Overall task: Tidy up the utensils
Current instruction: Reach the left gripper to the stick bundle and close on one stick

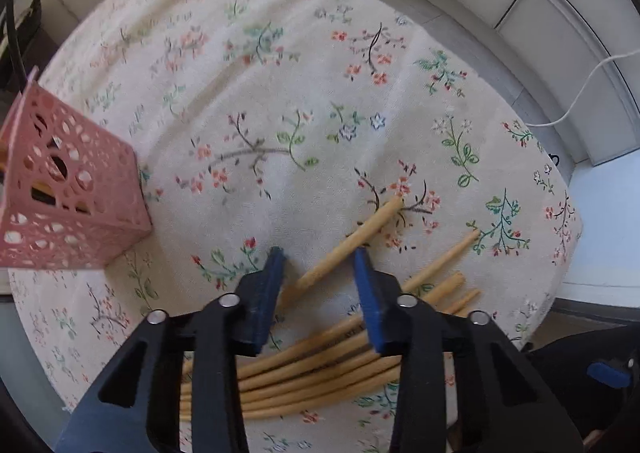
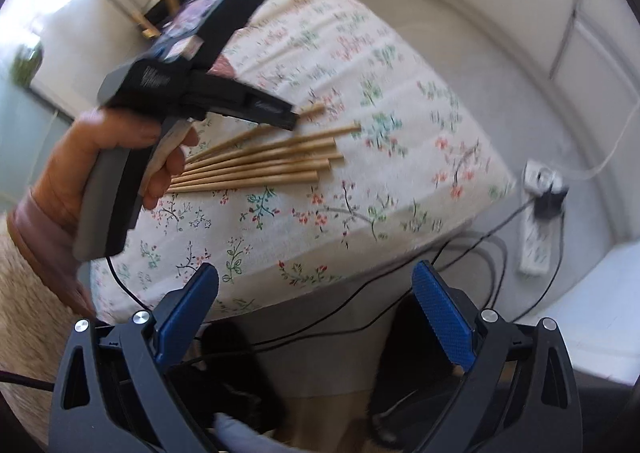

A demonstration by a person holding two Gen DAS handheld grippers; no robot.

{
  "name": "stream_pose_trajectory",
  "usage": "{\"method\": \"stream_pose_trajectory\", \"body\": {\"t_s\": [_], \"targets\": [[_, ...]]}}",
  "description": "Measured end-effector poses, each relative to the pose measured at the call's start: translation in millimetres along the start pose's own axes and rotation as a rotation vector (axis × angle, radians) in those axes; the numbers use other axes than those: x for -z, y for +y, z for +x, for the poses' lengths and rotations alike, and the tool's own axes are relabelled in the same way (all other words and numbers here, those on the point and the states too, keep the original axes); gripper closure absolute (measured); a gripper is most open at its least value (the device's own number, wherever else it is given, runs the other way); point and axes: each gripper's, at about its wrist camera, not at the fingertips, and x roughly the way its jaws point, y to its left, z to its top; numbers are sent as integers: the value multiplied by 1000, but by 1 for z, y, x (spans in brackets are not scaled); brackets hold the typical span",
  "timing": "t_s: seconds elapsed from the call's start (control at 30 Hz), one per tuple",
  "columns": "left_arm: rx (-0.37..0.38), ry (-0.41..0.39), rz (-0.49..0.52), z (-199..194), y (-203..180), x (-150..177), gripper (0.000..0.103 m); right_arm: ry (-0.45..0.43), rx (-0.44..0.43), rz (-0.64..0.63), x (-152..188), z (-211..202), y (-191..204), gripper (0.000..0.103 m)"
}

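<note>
Several wooden chopsticks (image 1: 320, 377) lie in a loose bundle on the floral tablecloth (image 1: 280, 93). One chopstick (image 1: 348, 245) lies apart, slanted, between the fingers of my left gripper (image 1: 320, 253), which is open and low over it, not closed on it. A pink perforated holder (image 1: 76, 197) stands at the left with dark utensils inside. In the right wrist view the chopsticks (image 2: 260, 165) lie beyond the hand-held left gripper (image 2: 288, 117). My right gripper (image 2: 316, 281) is open and empty, off the table's near edge.
A white power strip (image 2: 540, 221) and black cables (image 2: 460, 253) lie on the floor right of the table. A white cable (image 1: 580, 93) runs along the wall. The person's hand (image 2: 120, 157) holds the left gripper's handle.
</note>
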Motion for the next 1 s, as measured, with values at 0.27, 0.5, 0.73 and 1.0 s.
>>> {"method": "stream_pose_trajectory", "body": {"t_s": [0.27, 0.5, 0.73, 1.0], "targets": [[-118, -137, 70, -11, 9, 14, 93, -11, 30, 202, -14, 15, -25, 8], [-170, -304, 73, -76, 13, 51, 96, 5, 10, 359, -44, 35, -25, 8], [-149, -497, -54, -163, 38, 86, 96, 90, 10, 387, -75, 73, -5, 41], [-129, -583, -154, -201, 64, 105, 96, 102, 43, 406, -86, 93, 10, 50]]}}
